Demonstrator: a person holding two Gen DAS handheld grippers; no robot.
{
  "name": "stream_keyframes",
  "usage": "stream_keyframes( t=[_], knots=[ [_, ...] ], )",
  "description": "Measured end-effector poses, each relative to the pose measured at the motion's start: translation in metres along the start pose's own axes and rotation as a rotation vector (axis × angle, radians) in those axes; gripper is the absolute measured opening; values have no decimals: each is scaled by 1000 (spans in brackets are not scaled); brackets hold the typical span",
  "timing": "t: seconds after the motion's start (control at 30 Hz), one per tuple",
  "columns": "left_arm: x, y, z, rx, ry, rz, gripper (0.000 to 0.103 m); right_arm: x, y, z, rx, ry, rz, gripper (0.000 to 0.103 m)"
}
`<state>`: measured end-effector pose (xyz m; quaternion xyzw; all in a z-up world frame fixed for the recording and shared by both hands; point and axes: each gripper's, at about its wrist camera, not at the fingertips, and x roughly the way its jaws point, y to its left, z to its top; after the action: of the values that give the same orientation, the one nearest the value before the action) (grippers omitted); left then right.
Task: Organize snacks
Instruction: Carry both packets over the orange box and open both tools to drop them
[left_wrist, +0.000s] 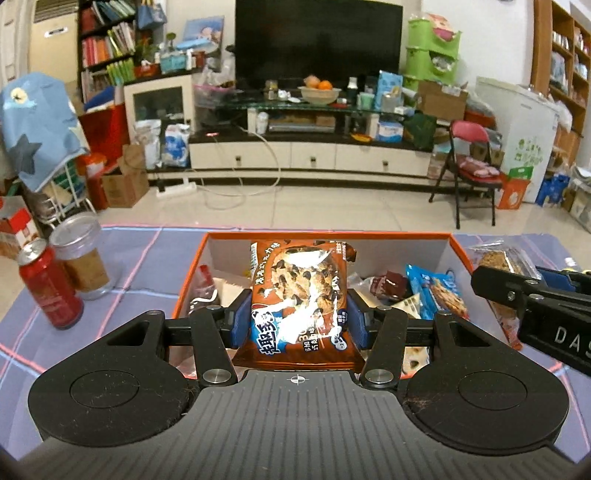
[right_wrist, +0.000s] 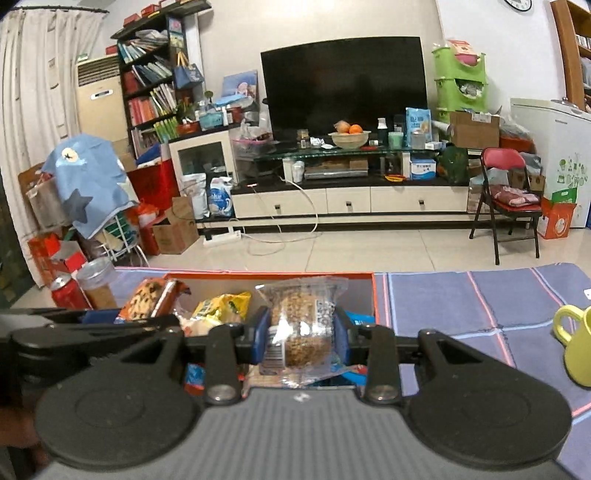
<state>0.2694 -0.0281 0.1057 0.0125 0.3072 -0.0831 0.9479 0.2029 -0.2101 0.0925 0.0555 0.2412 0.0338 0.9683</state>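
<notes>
Left gripper (left_wrist: 297, 321) clamped on cookie packet (left_wrist: 299, 295), right gripper (right_wrist: 301, 339) on clear grain bar (right_wrist: 301, 325) — both above orange box (left_wrist: 192, 266); slick wrappers could slip out — thin grip

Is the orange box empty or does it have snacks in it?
It has snacks: several packets lie inside the orange box, below the held cookie packet.
</notes>
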Motion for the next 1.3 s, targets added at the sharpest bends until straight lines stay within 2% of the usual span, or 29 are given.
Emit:
stream_keyframes(
  t=[0.33,1.3],
  knots=[
    [39,-7,10,8,35,10,23,30,8,-1,-14,20,-45,36],
    [53,-13,14,57,57,41,24,44,15,7,-24,75,-55,38]
  ],
)
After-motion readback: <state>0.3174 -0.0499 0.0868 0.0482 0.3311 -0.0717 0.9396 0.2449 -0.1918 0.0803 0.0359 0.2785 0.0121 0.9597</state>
